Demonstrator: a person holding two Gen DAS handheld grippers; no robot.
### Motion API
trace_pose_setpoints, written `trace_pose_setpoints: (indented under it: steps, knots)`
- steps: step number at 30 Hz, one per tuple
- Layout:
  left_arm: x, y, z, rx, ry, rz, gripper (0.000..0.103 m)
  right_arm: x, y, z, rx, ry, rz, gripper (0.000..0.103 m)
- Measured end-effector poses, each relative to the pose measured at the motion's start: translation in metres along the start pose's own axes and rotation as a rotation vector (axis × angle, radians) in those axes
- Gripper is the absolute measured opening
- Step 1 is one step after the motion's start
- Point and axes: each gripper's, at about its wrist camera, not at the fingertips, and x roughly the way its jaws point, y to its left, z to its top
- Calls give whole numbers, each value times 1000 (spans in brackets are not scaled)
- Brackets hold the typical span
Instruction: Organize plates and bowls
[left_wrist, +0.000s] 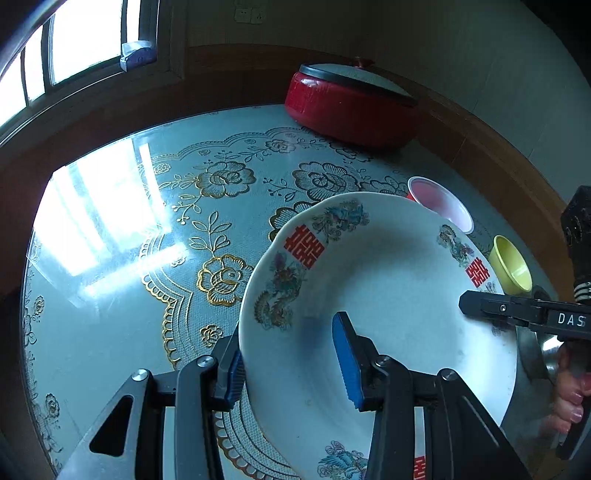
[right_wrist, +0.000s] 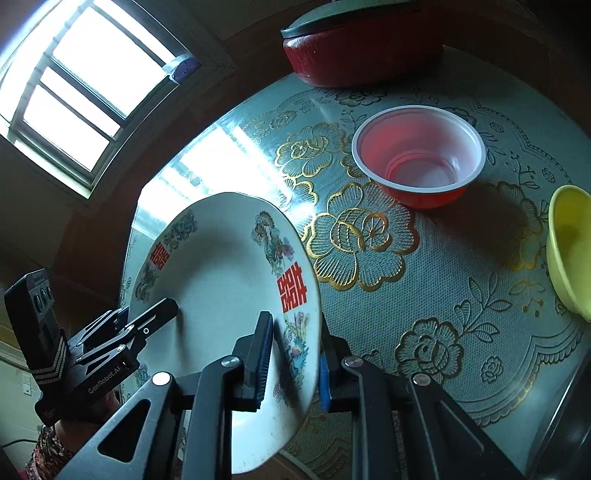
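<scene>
While both grippers' fingers (left_wrist: 347, 365) (right_wrist: 258, 362) clamp opposite rims, the plate (left_wrist: 388, 295) tilts, face toward the left gripper.

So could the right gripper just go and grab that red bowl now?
Probably not yet: the right gripper is closed on the plate's rim, shared with the left gripper. The path across the table to the red bowl looks free otherwise.

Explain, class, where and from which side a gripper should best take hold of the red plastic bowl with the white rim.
Probably the thin white rim of the red plastic bowl with the white rim, approached from above: it stands upright and open on the table, so one finger can go inside the wall and one outside. Its near side, facing the right gripper, looks unobstructed.
</scene>
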Motion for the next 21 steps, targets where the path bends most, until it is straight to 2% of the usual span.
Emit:
trace_pose_setpoints:
  steps: [6,13,21]
  knots:
    - [-30,-5,-14,-36,-23,-27,43,-31,11,-19,11,-32,14,18]
    - [-61,-12,-43,-36,-27,-59,43,-58,15,-57,49,-40,31,17]
    - [-74,-16,-73,-31,3,-91,43,-74,15,-99,87,-46,24,17]
